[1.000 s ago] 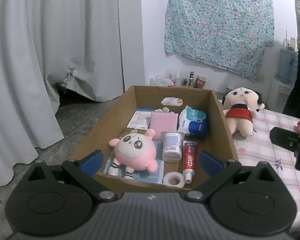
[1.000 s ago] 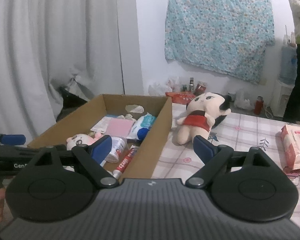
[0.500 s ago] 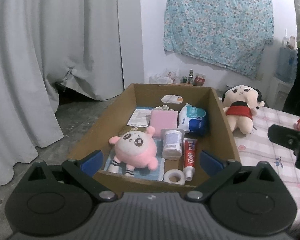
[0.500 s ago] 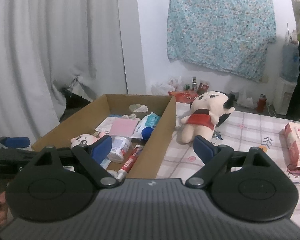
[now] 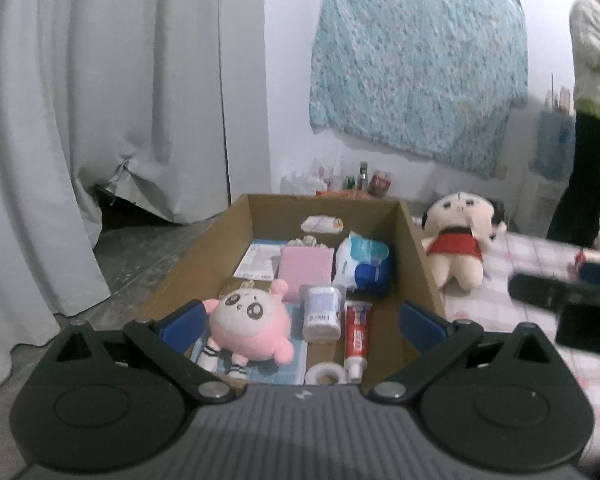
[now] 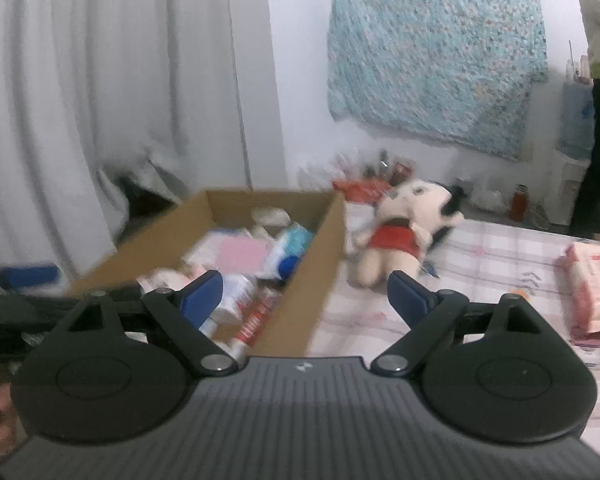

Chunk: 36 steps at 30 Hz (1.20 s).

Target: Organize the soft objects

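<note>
A brown cardboard box (image 5: 416, 256) stands on the bed; it also shows in the right wrist view (image 6: 324, 248). A pink plush (image 5: 250, 326) lies in its near left corner. A doll in a red top (image 5: 458, 240) lies on the checked sheet right of the box, also in the right wrist view (image 6: 400, 232). My left gripper (image 5: 300, 322) is open and empty, at the box's near end above the plush. My right gripper (image 6: 304, 296) is open and empty over the box's right wall.
The box also holds a toothpaste tube (image 5: 356, 332), a white jar (image 5: 322, 312), a tape roll (image 5: 326, 376), a pink pad (image 5: 306, 266) and a blue-white pack (image 5: 364, 264). A pink tissue pack (image 6: 592, 284) lies at right. A person (image 5: 592, 112) stands far right. Curtains (image 5: 100, 100) hang left.
Both grippers have risen and moved forward over the box's near end. The right wrist view has swung and blurred. Nothing was taken hold of.
</note>
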### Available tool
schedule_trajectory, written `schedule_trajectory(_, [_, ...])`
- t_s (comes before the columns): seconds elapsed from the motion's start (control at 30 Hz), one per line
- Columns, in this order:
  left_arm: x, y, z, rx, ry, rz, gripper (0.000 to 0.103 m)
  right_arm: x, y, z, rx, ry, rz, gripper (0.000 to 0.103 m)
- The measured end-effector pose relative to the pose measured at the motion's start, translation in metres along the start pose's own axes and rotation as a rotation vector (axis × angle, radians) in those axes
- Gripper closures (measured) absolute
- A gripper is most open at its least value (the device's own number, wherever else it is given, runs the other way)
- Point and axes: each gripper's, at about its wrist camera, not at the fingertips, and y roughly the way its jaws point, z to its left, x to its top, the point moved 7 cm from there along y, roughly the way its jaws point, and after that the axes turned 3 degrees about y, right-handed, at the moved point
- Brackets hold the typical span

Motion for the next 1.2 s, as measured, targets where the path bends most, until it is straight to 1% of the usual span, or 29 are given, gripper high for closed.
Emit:
schedule_trajectory(0.07, [-0.001, 0.002, 0.008, -0.008, -0.041, -0.008, 0.000, -0.001, -0.001, 0.000, -0.057, -0.046, -0.009, 0.013])
schedule_trajectory(0.13, [-0.001, 0.011, 0.012, -0.033, -0.055, 0.038, 0.000, -0.001, -0.002, -0.002, -0.083, -0.050, -0.022, 0.013])
schedule_trajectory(0.17, [0.000, 0.013, 0.012, -0.034, -0.053, 0.051, 0.000, 0.000, -0.003, -0.003, -0.072, -0.043, -0.020, 0.013])
schedule_trajectory(0.2, [0.000, 0.013, 0.012, -0.028, -0.051, 0.046, 0.000, 0.001, -0.002, -0.004, -0.053, -0.033, -0.007, 0.012])
schedule_trajectory(0.27, [0.000, 0.014, 0.009, -0.029, -0.051, 0.048, 0.000, 0.002, -0.002, -0.008, -0.038, -0.018, -0.008, 0.012])
schedule_trajectory(0.33, [-0.001, 0.015, 0.005, -0.036, -0.041, 0.059, 0.000, 0.002, -0.001, -0.012, -0.054, -0.014, -0.010, 0.012])
schedule_trajectory(0.43, [-0.002, 0.013, 0.005, -0.002, -0.017, 0.069, 0.000, 0.001, -0.001, -0.013, -0.063, -0.036, -0.021, 0.012])
schedule_trajectory(0.5, [-0.002, 0.014, 0.009, 0.007, -0.050, 0.090, 0.000, 0.002, -0.001, -0.012, -0.051, -0.040, -0.039, 0.012])
schedule_trajectory(0.57, [0.001, 0.014, 0.013, -0.013, -0.089, 0.098, 0.000, 0.002, -0.003, -0.011, -0.015, -0.014, -0.044, 0.012])
schedule_trajectory(0.6, [0.003, 0.013, 0.015, -0.007, -0.099, 0.094, 0.000, 0.002, -0.003, -0.010, 0.008, 0.000, -0.038, 0.012])
schedule_trajectory(0.67, [0.006, 0.013, 0.020, 0.031, -0.076, 0.082, 0.000, 0.000, -0.001, -0.006, 0.043, 0.002, -0.009, 0.012])
schedule_trajectory(0.73, [0.008, 0.013, 0.029, 0.081, -0.059, 0.079, 0.000, 0.000, 0.001, 0.000, 0.046, -0.022, -0.009, 0.011])
schedule_trajectory(0.77, [0.008, 0.015, 0.034, 0.094, -0.064, 0.088, 0.000, -0.001, 0.002, 0.002, 0.046, -0.030, -0.011, 0.011])
schedule_trajectory(0.87, [0.010, 0.014, 0.039, 0.078, -0.069, 0.084, 0.000, -0.004, 0.005, 0.002, 0.049, -0.007, 0.012, 0.011])
schedule_trajectory(0.93, [0.014, 0.010, 0.038, 0.067, -0.027, 0.060, 0.000, -0.003, 0.006, 0.001, 0.051, 0.008, 0.031, 0.011])
schedule_trajectory(0.97, [0.016, 0.010, 0.037, 0.069, -0.009, 0.049, 0.000, -0.003, 0.005, 0.001, 0.050, 0.005, 0.027, 0.011])
schedule_trajectory(1.03, [0.018, 0.011, 0.036, 0.073, 0.000, 0.053, 0.000, -0.002, 0.005, -0.002, 0.023, 0.007, 0.021, 0.011])
schedule_trajectory(1.1, [0.019, 0.010, 0.033, 0.041, 0.000, 0.045, 0.000, 0.000, 0.005, -0.005, 0.002, 0.012, 0.020, 0.011])
schedule_trajectory(1.2, [0.021, 0.008, 0.027, 0.012, 0.004, 0.032, 0.000, 0.007, -0.001, -0.009, -0.016, 0.011, -0.011, 0.011])
